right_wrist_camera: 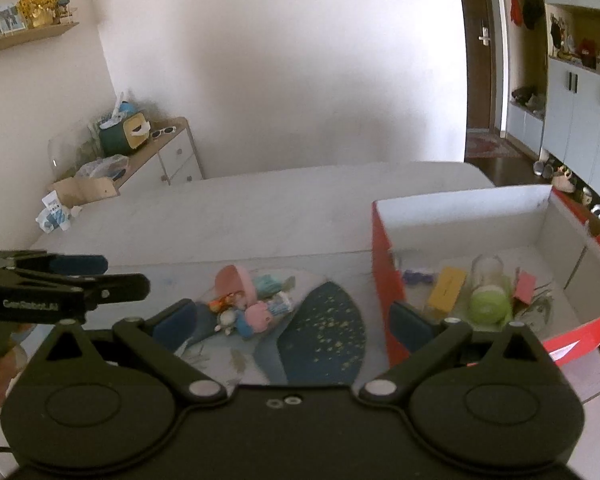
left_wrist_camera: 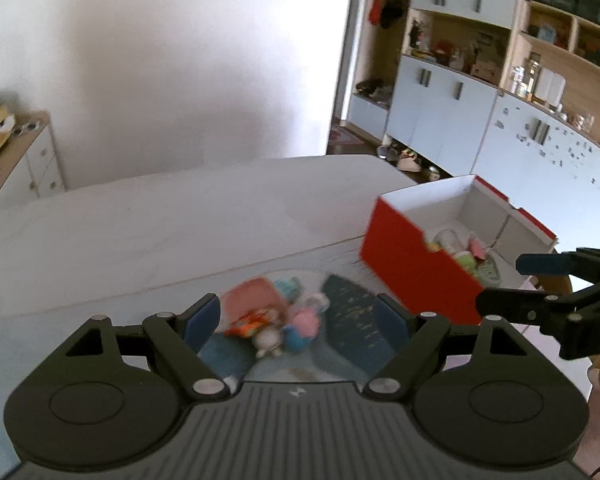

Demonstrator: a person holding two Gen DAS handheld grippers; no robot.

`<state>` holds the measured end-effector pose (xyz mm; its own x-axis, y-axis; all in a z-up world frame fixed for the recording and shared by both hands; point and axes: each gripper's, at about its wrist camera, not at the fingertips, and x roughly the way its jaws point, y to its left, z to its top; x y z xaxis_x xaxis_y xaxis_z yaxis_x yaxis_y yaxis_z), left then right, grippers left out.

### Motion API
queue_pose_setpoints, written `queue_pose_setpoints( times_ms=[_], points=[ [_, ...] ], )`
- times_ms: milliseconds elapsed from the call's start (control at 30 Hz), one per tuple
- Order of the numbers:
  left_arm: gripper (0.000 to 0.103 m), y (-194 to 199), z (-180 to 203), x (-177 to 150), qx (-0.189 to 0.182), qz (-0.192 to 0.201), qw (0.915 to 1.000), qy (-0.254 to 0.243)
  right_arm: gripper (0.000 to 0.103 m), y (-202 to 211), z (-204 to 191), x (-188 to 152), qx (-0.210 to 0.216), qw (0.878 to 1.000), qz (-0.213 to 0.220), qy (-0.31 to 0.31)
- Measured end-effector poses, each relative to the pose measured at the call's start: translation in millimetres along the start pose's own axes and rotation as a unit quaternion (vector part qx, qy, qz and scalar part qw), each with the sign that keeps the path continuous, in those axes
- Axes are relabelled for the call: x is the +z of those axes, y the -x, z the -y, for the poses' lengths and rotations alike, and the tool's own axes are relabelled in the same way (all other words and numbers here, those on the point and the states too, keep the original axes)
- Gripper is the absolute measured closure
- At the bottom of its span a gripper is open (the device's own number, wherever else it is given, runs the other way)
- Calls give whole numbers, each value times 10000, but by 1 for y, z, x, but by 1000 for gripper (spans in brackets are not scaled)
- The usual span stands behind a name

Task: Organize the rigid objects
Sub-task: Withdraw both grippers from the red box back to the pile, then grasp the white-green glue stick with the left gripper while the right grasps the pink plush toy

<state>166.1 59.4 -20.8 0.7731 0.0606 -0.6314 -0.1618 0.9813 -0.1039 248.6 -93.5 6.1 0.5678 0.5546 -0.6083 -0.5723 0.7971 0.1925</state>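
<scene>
A heap of small toys (left_wrist_camera: 276, 320) lies on a patterned mat (left_wrist_camera: 348, 304): a pink cup (left_wrist_camera: 252, 300), a pink pig figure (left_wrist_camera: 304, 320) and a small white figure (left_wrist_camera: 268, 340). My left gripper (left_wrist_camera: 298, 320) hovers over the heap, open, with no pad touching a toy. To the right stands a red box (left_wrist_camera: 412, 264) with a white inside. My right gripper (right_wrist_camera: 292, 324) is open and holds nothing, its right finger in front of the red box (right_wrist_camera: 384, 264) wall. Inside the box lie a green-capped bottle (right_wrist_camera: 488, 300), a yellow card (right_wrist_camera: 446, 286) and a pink piece (right_wrist_camera: 524, 286).
The white table (right_wrist_camera: 260, 212) stretches beyond the mat. A low dresser (right_wrist_camera: 168, 156) with clutter stands at the far left wall. Pale blue cabinets (left_wrist_camera: 440, 104) and shelves line the right side. My left gripper (right_wrist_camera: 112, 272) shows at the left edge of the right wrist view.
</scene>
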Motion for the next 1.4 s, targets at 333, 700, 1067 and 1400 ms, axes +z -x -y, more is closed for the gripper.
queue_pose_setpoints(
  times_ms=[333, 700, 1067, 1400],
  points=[
    [20, -12, -48, -35, 17, -374, 9975, 606, 1, -39, -30, -6, 140, 9991, -293, 286],
    [20, -40, -58, -75, 95, -746, 9942, 763, 1, -93, -50, -14, 23, 9897, -647, 1275],
    [20, -63, -56, -98, 413, -892, 9924, 743, 3, -140, -44, -21, 120, 9795, -1020, 1734],
    [21, -66, -49, -108, 454, -785, 9934, 704, 9, -159, -43, -22, 210, 9754, -1122, 1883]
  ],
)
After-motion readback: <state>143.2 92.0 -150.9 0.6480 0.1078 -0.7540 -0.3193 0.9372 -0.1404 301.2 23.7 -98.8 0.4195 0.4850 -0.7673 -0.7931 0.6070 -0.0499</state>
